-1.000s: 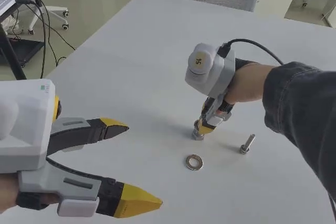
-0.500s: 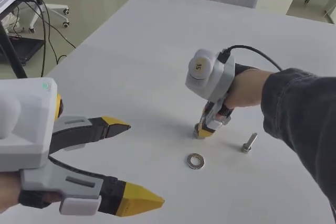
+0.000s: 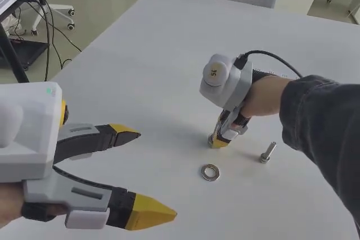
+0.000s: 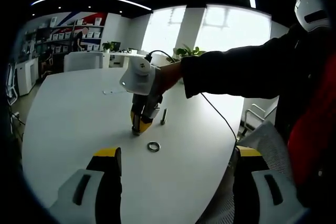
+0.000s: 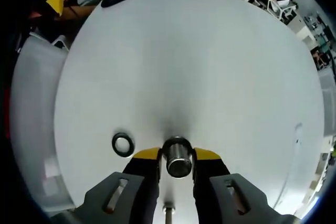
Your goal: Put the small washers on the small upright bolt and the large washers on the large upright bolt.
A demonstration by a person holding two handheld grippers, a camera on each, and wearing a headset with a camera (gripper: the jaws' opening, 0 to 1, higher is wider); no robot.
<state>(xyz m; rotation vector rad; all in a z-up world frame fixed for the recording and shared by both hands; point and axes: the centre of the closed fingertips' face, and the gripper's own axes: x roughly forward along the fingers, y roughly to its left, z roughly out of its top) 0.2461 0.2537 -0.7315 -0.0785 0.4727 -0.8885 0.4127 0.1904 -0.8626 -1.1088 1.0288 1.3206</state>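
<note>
Right gripper (image 5: 177,154): jaws clamped on the large upright bolt (image 5: 179,164) on the white table (image 3: 169,54). One washer (image 3: 210,172) lies flat just beside it, and the small bolt (image 3: 266,152) stands near. Left gripper (image 3: 156,174): jaws apart, well clear of both.

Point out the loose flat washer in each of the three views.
Head view: the flat silver metal washer lies lower centre, just nearer than the right gripper.
Left gripper view: the washer sits centre, just below that gripper.
Right gripper view: the washer sits lower left, beside its jaws.
Shared landmark: the right gripper, shut on the large steel bolt.
</note>
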